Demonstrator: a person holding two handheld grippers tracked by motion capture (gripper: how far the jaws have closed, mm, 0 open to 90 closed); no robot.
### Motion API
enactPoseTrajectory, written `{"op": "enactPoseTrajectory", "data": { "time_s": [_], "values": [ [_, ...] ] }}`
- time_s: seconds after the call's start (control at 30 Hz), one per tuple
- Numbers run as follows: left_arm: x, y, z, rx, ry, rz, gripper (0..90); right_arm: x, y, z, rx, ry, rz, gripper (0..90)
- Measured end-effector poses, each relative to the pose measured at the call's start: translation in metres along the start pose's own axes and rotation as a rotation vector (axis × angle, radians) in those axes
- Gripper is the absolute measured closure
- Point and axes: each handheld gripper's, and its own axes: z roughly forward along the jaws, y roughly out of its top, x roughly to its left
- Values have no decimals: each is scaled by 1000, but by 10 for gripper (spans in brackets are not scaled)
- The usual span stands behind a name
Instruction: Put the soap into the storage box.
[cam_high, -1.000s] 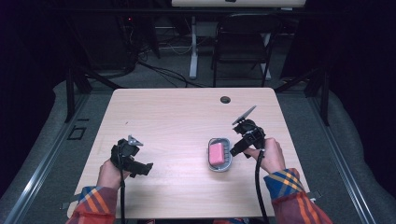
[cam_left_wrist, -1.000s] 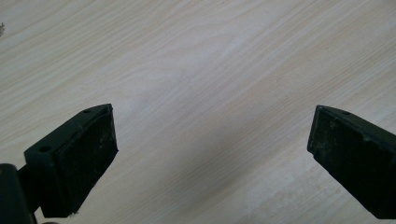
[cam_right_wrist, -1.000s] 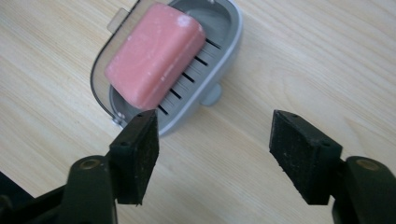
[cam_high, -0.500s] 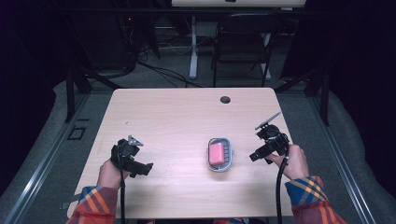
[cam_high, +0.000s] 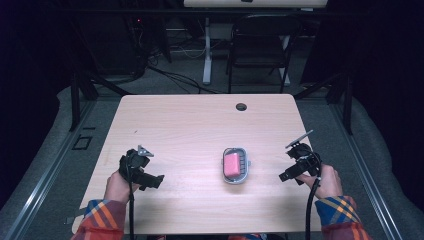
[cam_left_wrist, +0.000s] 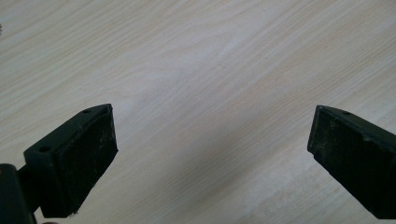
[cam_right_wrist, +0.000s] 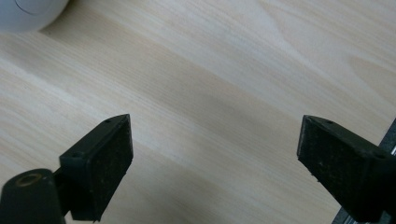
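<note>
1. The pink rectangular sponge (cam_high: 231, 164) lies in the small grey plastic tray (cam_high: 235, 178).
2. That tray sits on the light wooden table (cam_high: 200, 125), a little right of its middle and toward the near edge.
3. The left gripper (cam_high: 156, 182) is over the near-left part of the table, well left of the tray.
4. The right gripper (cam_high: 283, 176) is near the table's right edge, right of the tray.
5. A round cable hole (cam_high: 241, 106) lies near the far edge, behind the tray.
6. A black folding chair (cam_high: 260, 50) stands behind the table.

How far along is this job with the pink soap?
The pink soap already lies in its grey dish mid-table. The right gripper stands apart at the table's right edge, its jaws just opened, nothing between them. The left gripper is open and idle. Nothing looks left undone.
</note>
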Motion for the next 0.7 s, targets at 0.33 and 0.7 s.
{"op": "enactPoseTrajectory", "data": {
  "time_s": [0.33, 0.7],
  "values": [
    [-1, 0, 1, 10, -7, 6, 12, -6, -22, 8, 7, -8, -14, 75],
    [-3, 2, 2, 18, -10, 20, 12, -12, -47, 21, -3, 17, -22, 58]
  ]
}}
